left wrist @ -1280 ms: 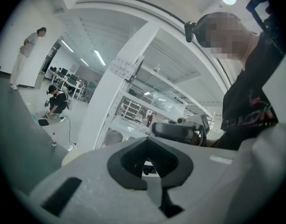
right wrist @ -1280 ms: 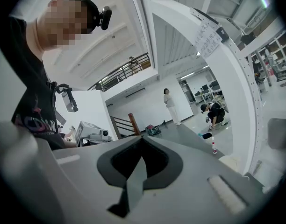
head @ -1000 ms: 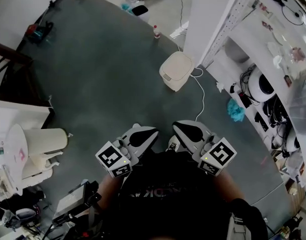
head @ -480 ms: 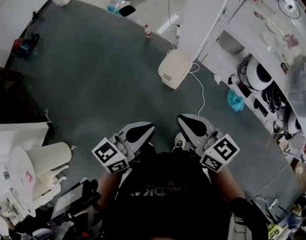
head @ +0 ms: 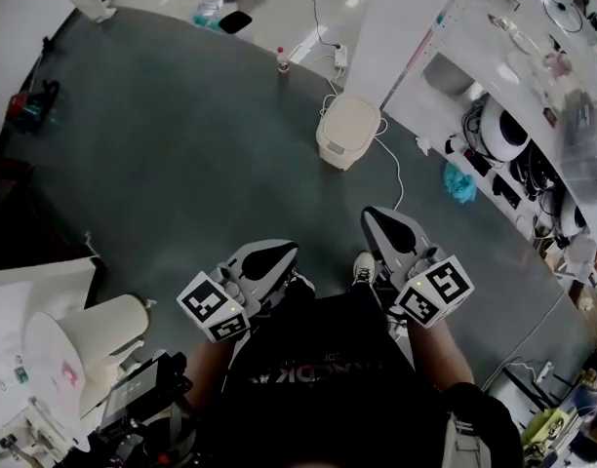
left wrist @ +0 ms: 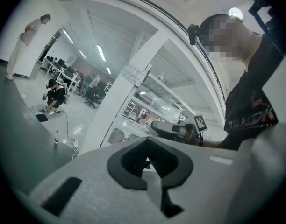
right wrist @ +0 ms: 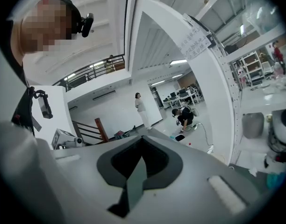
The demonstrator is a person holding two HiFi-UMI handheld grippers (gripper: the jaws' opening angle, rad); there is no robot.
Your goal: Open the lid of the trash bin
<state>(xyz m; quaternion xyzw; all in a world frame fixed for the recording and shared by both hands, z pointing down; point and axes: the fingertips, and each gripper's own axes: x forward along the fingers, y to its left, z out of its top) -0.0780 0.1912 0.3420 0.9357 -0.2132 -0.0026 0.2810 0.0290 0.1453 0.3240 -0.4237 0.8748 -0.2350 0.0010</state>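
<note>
bin lid shut, both tongs held back near the body

the trash bin [head: 349,130] stands on the grey floor [head: 181,164] at the foot of the white pillar [head: 406,27], well ahead of the person and a little to the right of centre in the head view. its cream lid lies flat and closed, so the opening is judged not yet begun. a white cable [head: 397,185] runs along the floor just beside the bin, and a small bottle [head: 282,59] stands further off, beyond it. to the bin's right are open shelves [head: 513,115] crowded with gear, with a blue cloth [head: 461,185] lying at their base.

the left gripper [head: 279,253] and the right gripper [head: 378,224] are both carried low and close to the torso, pointing forward, well apart from the bin; this looks like a carrying posture for walking up, not a reach. in each gripper view the jaws are pressed together with nothing between them, which suits travel, since there is nothing to hold yet.

the right gripper sits nearer the bin's line, so it seems the likelier one to reach the lid. the next move calls for closing the gap and coming down to the lid's front edge; the cable beside the bin is a snag to mind underfoot
</note>
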